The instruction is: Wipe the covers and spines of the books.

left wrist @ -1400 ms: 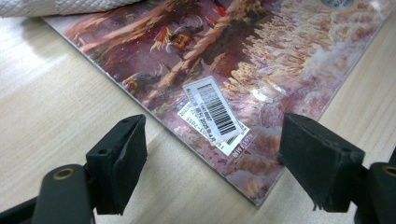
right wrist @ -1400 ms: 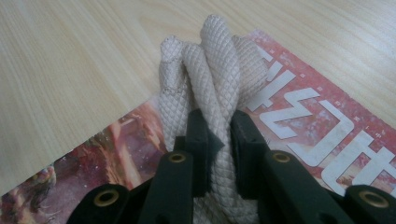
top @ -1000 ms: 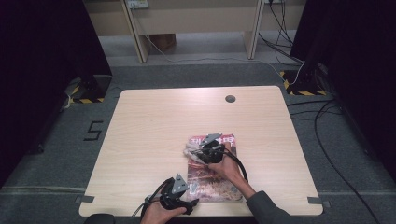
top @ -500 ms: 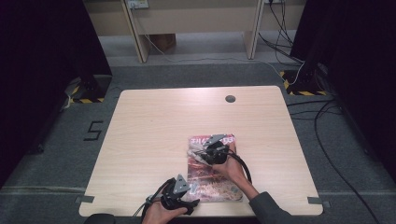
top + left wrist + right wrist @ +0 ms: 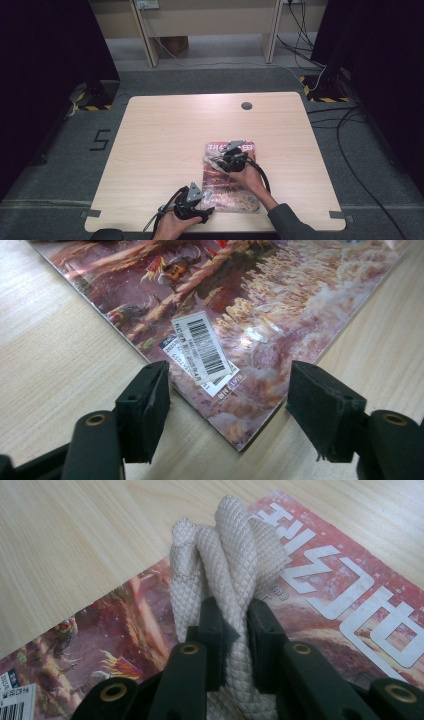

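A light wooden table (image 5: 165,150) carries a magazine (image 5: 227,187) with a glossy illustrated cover, lying flat near the table's near edge, right of centre, its red-and-white title toward the far edge. The right gripper (image 5: 225,161), held in the person's right hand (image 5: 247,176), rests over the far half of the magazine; in the right gripper view its two black jaws are clamped on a bundle of cream braided rope (image 5: 227,575), several strands of which rise folded together between the pads above the cover's title lettering (image 5: 345,600). The left gripper (image 5: 205,202), held in the left hand (image 5: 172,225), sits at the magazine's near left corner, close to the table's near edge. In the left gripper view its jaws stand apart on either side of that corner (image 5: 240,437), having just been closing, with the corner between them; the pads appear not to press on the paper, though the contact is hard to judge. A white barcode label (image 5: 200,347) lies on the cover just beyond the jaws. A small dark round grommet (image 5: 246,106) sits near the table's far edge.
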